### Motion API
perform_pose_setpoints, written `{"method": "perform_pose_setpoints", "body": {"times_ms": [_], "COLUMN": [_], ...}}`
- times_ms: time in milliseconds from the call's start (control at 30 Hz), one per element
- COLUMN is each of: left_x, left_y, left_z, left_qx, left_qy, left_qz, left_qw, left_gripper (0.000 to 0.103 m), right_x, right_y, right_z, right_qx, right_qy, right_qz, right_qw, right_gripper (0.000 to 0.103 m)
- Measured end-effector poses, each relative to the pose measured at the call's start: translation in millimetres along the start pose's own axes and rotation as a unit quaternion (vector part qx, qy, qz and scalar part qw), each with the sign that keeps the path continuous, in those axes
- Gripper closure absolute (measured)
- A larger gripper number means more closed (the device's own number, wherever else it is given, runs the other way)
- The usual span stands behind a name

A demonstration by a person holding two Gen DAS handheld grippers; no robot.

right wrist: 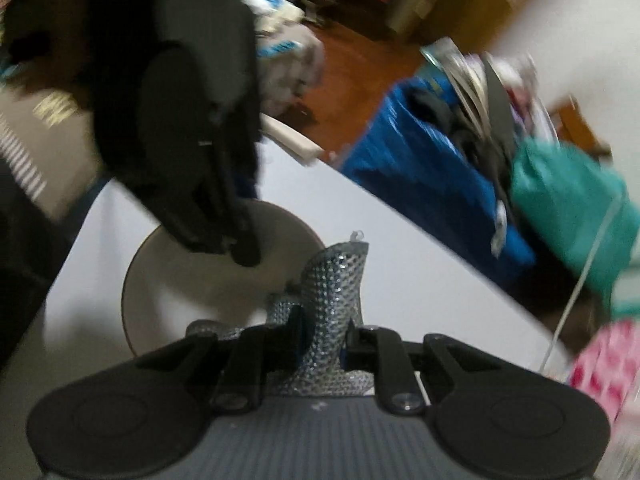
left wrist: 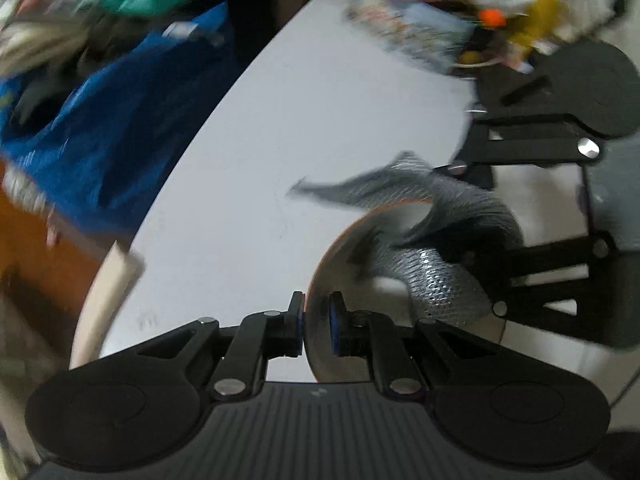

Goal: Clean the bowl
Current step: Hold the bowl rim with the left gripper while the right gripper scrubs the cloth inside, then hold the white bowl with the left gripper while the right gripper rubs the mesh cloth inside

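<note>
Silver mesh cloth (right wrist: 332, 300), pinched by right gripper (right wrist: 324, 340); bowl (left wrist: 320, 280) rim clamped by left gripper (left wrist: 316, 320), lower centre; wiping apparently underway, unfinished.

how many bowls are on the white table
1: the bowl sits near the table edge, its rim pinched by the left gripper. Blurred clutter beyond may hide others.

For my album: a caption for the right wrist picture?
Right hand-held gripper clamps a silvery scrubbing cloth beside the bowl, whose rim the left hand-held gripper grips.
</note>
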State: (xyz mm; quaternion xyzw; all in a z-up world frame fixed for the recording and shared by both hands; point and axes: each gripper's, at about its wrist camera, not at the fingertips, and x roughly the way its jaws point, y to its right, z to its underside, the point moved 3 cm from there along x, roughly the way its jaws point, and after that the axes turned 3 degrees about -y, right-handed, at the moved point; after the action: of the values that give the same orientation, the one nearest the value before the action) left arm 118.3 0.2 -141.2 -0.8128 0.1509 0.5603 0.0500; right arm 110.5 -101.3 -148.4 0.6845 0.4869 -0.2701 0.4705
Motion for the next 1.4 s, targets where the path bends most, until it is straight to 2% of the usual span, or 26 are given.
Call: {"method": "perform_pose_setpoints", "body": {"times_ms": [33,167,200,300,400,467,500,533,600,633,667,700,800,867,900,933,967,1033,1067,1167,1300,1333,1400], "left_x": [-1.6,-1.8,-1.5,-0.4,-2.4,-2.6,-2.4,-2.2,-1.3,-1.0,-1.3,-1.5,-1.7,-1.3,-0.9,-0.9,-1.7,-3.3,-3.3,2.0,6.5,6.3,6.6], "left_y": [0.7,-4.5,-7.0,-15.7,-23.5,-27.4,-27.9,-28.0,-28.0,-27.6,-26.3,-24.3,-20.5,-15.9,-12.8,-8.8,-6.4,-2.1,-0.9,1.0,1.9,2.0,-0.6], "left_z": [1.4,11.1,14.6,26.3,36.3,41.7,43.3,45.2,48.7,50.2,50.8,51.0,49.5,45.4,42.3,37.7,35.1,27.6,24.1,10.3,3.8,4.3,6.1], "left_qx": [-0.002,-0.076,-0.096,-0.164,-0.228,-0.275,-0.288,-0.301,-0.322,-0.329,-0.329,-0.325,-0.306,-0.276,-0.255,-0.224,-0.207,-0.159,-0.145,-0.102,-0.061,-0.050,-0.061], "left_qy": [0.008,0.023,0.024,0.027,0.031,0.030,0.029,0.028,0.022,0.017,0.015,0.011,0.000,-0.010,-0.014,-0.017,-0.014,-0.008,-0.009,-0.024,-0.039,-0.038,-0.035], "left_qz": [0.000,-0.004,-0.002,0.004,0.011,0.017,0.019,0.021,0.032,0.038,0.037,0.033,0.030,0.031,0.028,0.022,0.017,0.001,0.000,0.001,0.012,0.018,0.029], "left_qw": [1.0000,0.9969,0.9951,0.9860,0.9730,0.9607,0.9570,0.9530,0.9459,0.9435,0.9434,0.9449,0.9514,0.9605,0.9664,0.9741,0.9781,0.9872,0.9893,0.9945,0.9973,0.9978,0.9971], "left_gripper": [0.096,0.098,0.098,0.098,0.098,0.098,0.098,0.098,0.098,0.098,0.098,0.098,0.097,0.097,0.097,0.097,0.097,0.095,0.095,0.094,0.094,0.094,0.096], "right_x": [1.6,12.7,14.5,18.2,20.4,20.7,19.5,18.7,17.4,17.4,17.8,17.9,16.2,16.5,16.5,16.2,15.8,15.2,15.6,19.1,24.1,24.8,28.8], "right_y": [0.8,17.1,21.4,26.4,25.2,23.3,20.1,17.6,13.6,10.8,8.3,6.6,5.6,8.6,10.2,11.9,13.6,17.2,19.9,27.3,28.3,29.7,34.3], "right_z": [-0.1,5.3,8.3,18.3,27.2,35.3,40.9,46.9,55.5,59.6,61.8,61.5,62.4,65.1,63.1,57.1,51.1,39.1,33.5,19.9,9.9,10.6,13.1], "right_qx": [0.008,0.127,0.169,0.299,0.401,0.464,0.494,0.531,0.587,0.613,0.630,0.636,0.625,0.617,0.597,0.555,0.512,0.422,0.376,0.268,0.139,0.118,0.124], "right_qy": [-0.002,-0.030,-0.036,-0.054,-0.061,-0.063,-0.063,-0.062,-0.063,-0.062,-0.060,-0.057,-0.054,-0.052,-0.054,-0.059,-0.064,-0.073,-0.077,-0.077,-0.057,-0.049,-0.051], "right_qz": [0.000,-0.012,-0.017,-0.036,-0.054,-0.068,-0.076,-0.084,-0.085,-0.087,-0.089,-0.087,-0.093,-0.108,-0.112,-0.110,-0.108,-0.103,-0.106,-0.118,-0.141,-0.149,-0.164], "right_qw": [1.000,0.991,0.985,0.952,0.912,0.881,0.864,0.841,0.803,0.783,0.769,0.765,0.773,0.778,0.793,0.822,0.850,0.898,0.917,0.953,0.978,0.981,0.977], "right_gripper": [0.086,0.085,0.085,0.085,0.085,0.085,0.084,0.083,0.081,0.080,0.079,0.079,0.086,0.086,0.086,0.086,0.086,0.086,0.087,0.086,0.084,0.084,0.085]}}
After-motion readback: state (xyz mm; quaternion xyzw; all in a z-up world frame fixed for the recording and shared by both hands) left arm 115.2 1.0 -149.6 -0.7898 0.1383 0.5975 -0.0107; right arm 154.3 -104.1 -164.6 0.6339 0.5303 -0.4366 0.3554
